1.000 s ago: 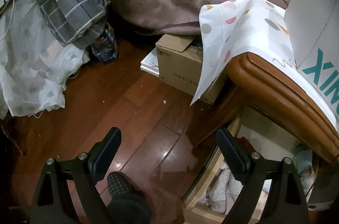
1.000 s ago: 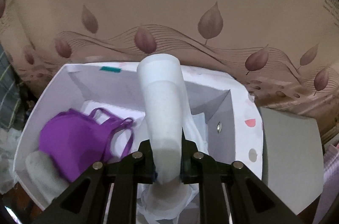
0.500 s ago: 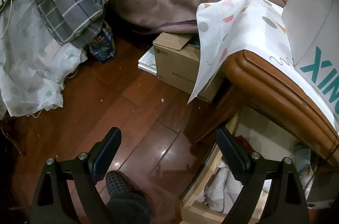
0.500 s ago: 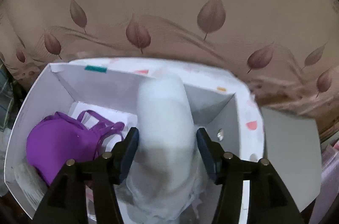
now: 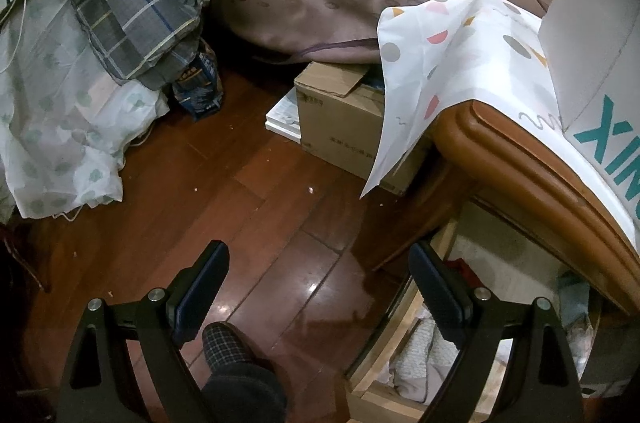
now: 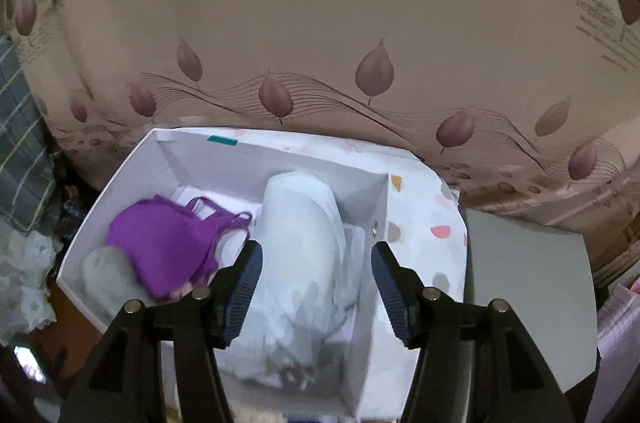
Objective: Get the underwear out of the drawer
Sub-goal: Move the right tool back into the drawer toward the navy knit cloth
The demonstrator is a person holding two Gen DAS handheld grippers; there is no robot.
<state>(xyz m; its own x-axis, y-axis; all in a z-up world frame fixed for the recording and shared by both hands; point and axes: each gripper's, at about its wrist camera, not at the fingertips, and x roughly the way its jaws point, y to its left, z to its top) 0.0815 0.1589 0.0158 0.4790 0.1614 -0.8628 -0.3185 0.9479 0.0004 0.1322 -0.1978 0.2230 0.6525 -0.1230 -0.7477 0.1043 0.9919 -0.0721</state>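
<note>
Hanging wide open and empty, right tool [image 6: 316, 283] straddling the white underwear [image 6: 300, 263] lying in the box [image 6: 276, 155], long axis 6-to-12; left tool [image 5: 320, 287] gaping, drawer [image 5: 400, 323] at 4.

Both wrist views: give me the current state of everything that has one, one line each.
left gripper: open, empty, above the wood floor.
right gripper: open, fingers either side of the white garment, not clamping.
white garment: released, lying in the white box.
purple bra: resting in the box's left part.
white box: open-topped.
drawer: pulled open, clothes inside.
cardboard carton: top flap raised.
</note>
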